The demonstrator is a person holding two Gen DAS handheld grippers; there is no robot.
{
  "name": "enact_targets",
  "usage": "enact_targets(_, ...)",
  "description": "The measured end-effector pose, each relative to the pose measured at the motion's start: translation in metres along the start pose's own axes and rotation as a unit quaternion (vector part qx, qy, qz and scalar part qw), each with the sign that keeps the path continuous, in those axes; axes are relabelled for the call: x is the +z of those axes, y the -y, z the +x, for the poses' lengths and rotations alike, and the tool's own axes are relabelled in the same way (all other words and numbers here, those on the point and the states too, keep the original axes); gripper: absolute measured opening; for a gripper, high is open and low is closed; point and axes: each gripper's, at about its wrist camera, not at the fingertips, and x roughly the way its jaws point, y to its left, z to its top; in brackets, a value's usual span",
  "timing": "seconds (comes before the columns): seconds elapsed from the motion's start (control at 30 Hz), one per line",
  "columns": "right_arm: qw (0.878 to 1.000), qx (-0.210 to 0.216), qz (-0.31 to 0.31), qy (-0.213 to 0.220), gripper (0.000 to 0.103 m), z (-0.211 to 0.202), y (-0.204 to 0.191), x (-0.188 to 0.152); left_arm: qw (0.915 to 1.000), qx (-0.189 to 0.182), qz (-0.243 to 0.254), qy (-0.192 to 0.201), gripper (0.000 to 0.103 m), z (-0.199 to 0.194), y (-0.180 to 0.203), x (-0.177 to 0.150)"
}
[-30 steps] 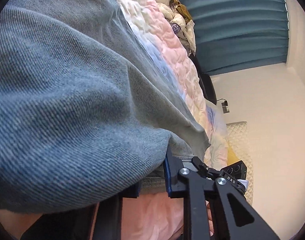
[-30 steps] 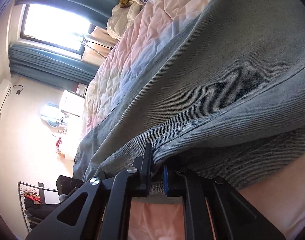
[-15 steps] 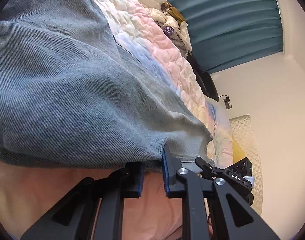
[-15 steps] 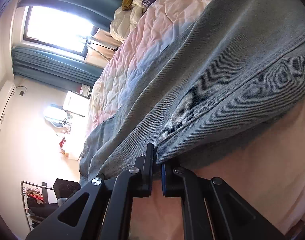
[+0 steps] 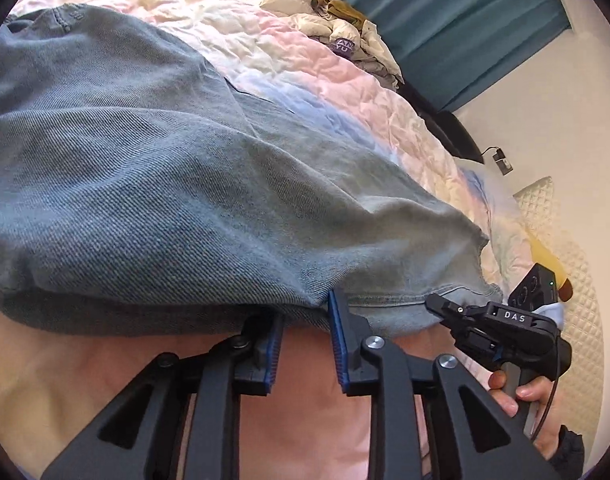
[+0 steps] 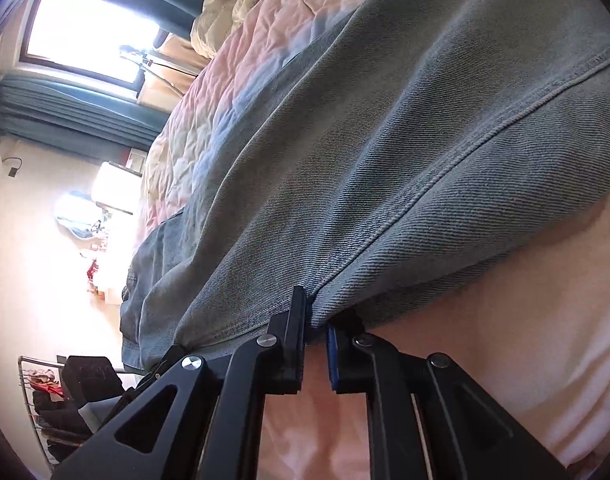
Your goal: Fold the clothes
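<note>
1. Lying across the bed [image 5: 345, 92], the jeans [image 5: 153, 184] fill the 10 o'clock area.
2. Left gripper [image 5: 305, 340]: parted, empty, fabric edge touching one fingertip.
3. Right gripper [image 6: 316, 344]: narrowly parted; grip on hem unclear.

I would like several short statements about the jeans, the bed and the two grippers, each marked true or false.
1. The jeans lie on a pastel quilt. True.
2. The curtains are red. False: they are teal.
3. The left gripper has a clear gap between its fingers. True.
4. The jeans are black. False: they are light blue denim.
5. The right gripper is far from the jeans. False: its fingers are at the denim's edge.
</note>
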Motion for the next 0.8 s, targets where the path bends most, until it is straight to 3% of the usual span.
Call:
enact_targets(0.17, 1.000, -0.020, 0.001, 0.005, 0.012, -0.006, 0.002, -0.002, 0.9953, 0.068, 0.050, 0.048, 0.027, -0.028, 0.020, -0.009)
enact_targets(0.37, 0.999, -0.029, -0.005, 0.024, 0.012, -0.022, -0.002, -0.002, 0.9864, 0.108, 0.085, 0.090, 0.027, -0.040, 0.036, -0.010)
enact_targets(0.8, 0.994, -0.040, -0.004, 0.098, 0.012, -0.064, -0.005, -0.003, 0.9789, 0.170, 0.102, 0.050, 0.027, -0.004, 0.032, -0.011)
